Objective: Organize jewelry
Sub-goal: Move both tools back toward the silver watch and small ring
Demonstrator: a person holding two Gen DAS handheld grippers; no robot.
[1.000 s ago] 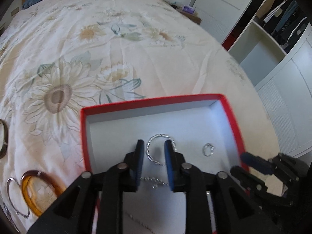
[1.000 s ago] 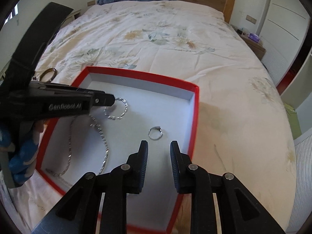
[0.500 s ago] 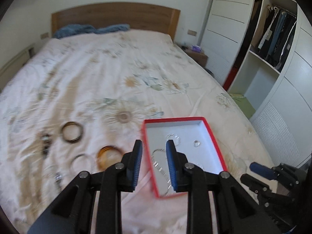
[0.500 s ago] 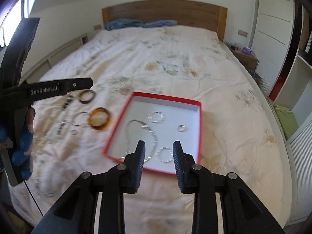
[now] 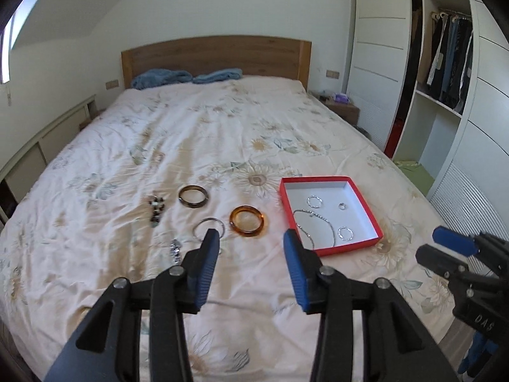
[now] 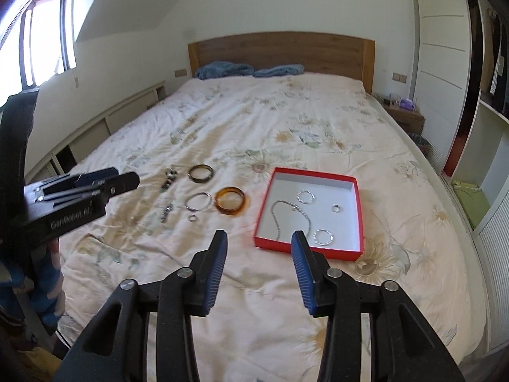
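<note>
A red box [image 5: 369,245] [image 6: 358,216] with a white inside lies on the bed and holds a silver chain [image 5: 318,222] [image 6: 280,216], two silver bracelets [image 5: 314,201] [image 5: 345,233] and a small ring [image 5: 342,205] [image 6: 336,208]. Left of it on the bedspread lie an amber bangle [image 5: 248,221] [image 6: 230,201], a dark bangle [image 5: 193,195] [image 6: 200,172], a silver bangle [image 5: 208,227] [image 6: 198,201], a small ring [image 6: 192,218] and dark beaded pieces [image 5: 156,208] [image 6: 168,178]. My left gripper [image 5: 251,238] is open and empty, held high over the bed's foot. My right gripper [image 6: 259,238] is open and empty, likewise raised.
The bed [image 5: 191,133] has a floral spread, a wooden headboard [image 5: 216,54] and blue cloth [image 5: 184,76] at its head. A white wardrobe [image 5: 445,95] with hanging clothes stands on the right, with a nightstand [image 5: 340,108] beside the bed. A low shelf runs along the left wall.
Both grippers have pulled far back and up from the red box and opened wider. A second bracelet now lies in the box's near corner.
</note>
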